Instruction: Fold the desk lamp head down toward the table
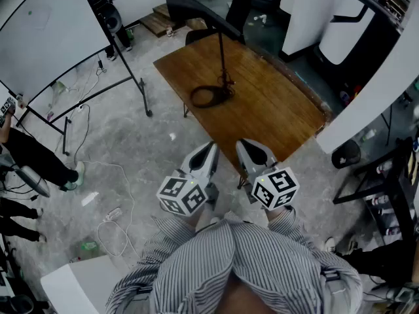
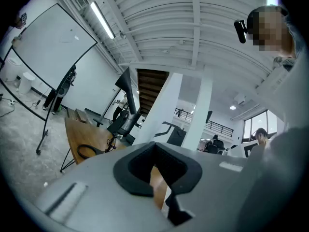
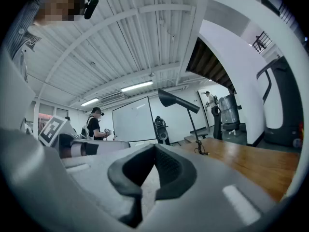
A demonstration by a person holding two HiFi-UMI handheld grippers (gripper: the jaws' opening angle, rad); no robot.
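Observation:
A black desk lamp stands on the wooden table, with a ring base, a thin upright stem and its long head raised high. My left gripper and right gripper are held side by side close to my body, short of the table's near corner and well apart from the lamp. Both are shut with nothing between the jaws. In the left gripper view the lamp head rises over the table. In the right gripper view the lamp head stands above the table.
A whiteboard on a wheeled stand stands left of the table, with cables on the concrete floor. A person stands at the far left. A black chair sits behind the table and a treadmill is at the upper right.

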